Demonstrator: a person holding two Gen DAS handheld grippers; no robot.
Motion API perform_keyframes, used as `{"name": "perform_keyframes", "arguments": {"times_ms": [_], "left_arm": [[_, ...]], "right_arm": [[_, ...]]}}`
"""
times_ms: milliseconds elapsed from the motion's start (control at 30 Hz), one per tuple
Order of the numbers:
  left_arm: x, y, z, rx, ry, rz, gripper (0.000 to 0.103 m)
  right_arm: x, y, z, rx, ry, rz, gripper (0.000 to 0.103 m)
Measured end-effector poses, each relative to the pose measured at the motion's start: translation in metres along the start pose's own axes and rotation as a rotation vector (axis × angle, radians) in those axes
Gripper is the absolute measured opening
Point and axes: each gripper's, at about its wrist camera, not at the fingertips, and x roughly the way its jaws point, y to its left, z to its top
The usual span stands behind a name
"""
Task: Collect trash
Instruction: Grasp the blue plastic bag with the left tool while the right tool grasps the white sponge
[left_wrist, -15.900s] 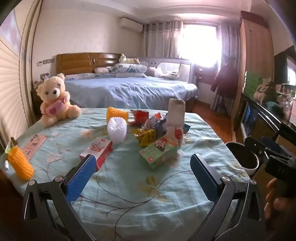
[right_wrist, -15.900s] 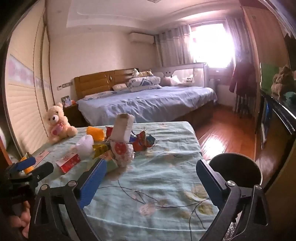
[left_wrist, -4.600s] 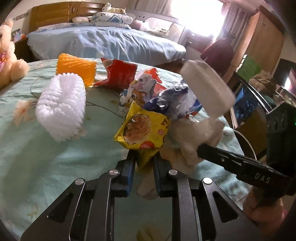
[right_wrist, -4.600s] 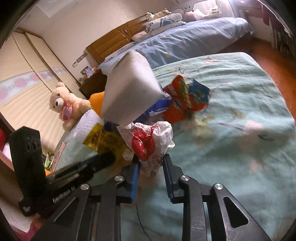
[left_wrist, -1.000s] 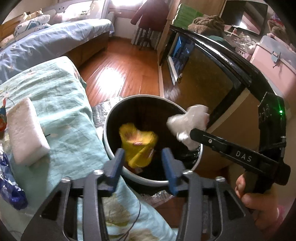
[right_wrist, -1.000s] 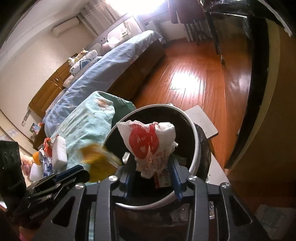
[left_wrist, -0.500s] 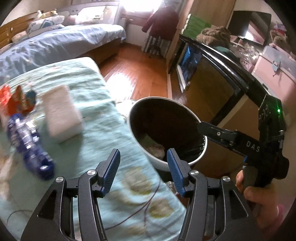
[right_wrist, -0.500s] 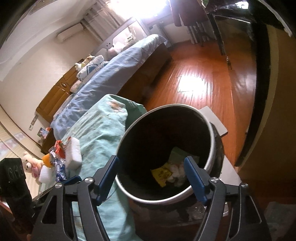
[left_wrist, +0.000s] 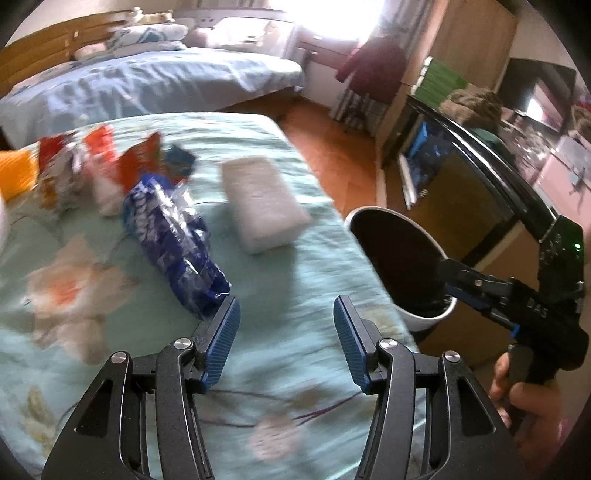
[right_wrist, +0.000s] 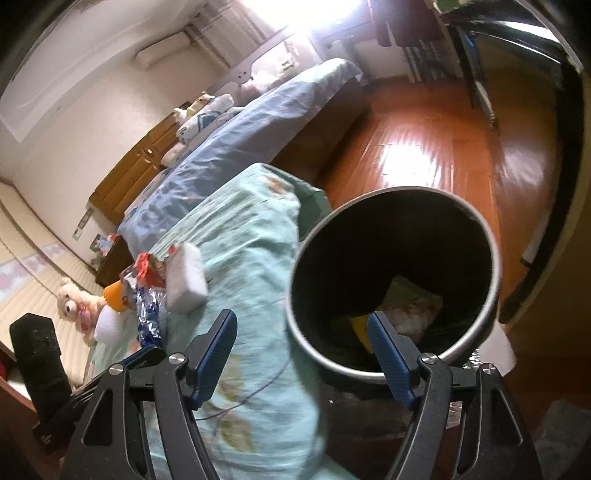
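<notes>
My left gripper (left_wrist: 286, 339) is open and empty above the table's teal floral cloth (left_wrist: 110, 332). Just ahead of it lies a blue foil bag (left_wrist: 173, 236), with a white foam block (left_wrist: 262, 203) further right and red and orange wrappers (left_wrist: 99, 162) behind. My right gripper (right_wrist: 301, 354) is open and empty over the near rim of the round white bin (right_wrist: 487, 236). Yellow, green and white trash (right_wrist: 410, 302) lies in the bin's bottom. The bin (left_wrist: 354, 221) stands at the table's right edge in the left wrist view. The right gripper's body (left_wrist: 517, 299) hovers over it.
A bed (left_wrist: 147, 77) with blue sheets stands behind the table. A dark glass cabinet (left_wrist: 469, 177) is right of the bin. Wooden floor (right_wrist: 424, 147) lies beyond. A teddy bear (right_wrist: 75, 299), orange foam net (right_wrist: 116, 295) and white foam net (right_wrist: 107, 326) sit far left on the table.
Both grippers dropped their trash into the bin and opened. The left gripper has swung left, back over the table toward the blue bag. The right gripper has pulled back slightly from the bin.
</notes>
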Motion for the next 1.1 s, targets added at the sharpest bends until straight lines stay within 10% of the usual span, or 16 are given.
{"name": "perform_keyframes", "arguments": {"times_ms": [1100], "left_arm": [[-0.007, 0.101, 0.011, -0.135, -0.036, 0.107, 0.065]], "right_arm": [[0.093, 0.111, 0.004, -0.248, 0.116, 0.032, 0.075]]}}
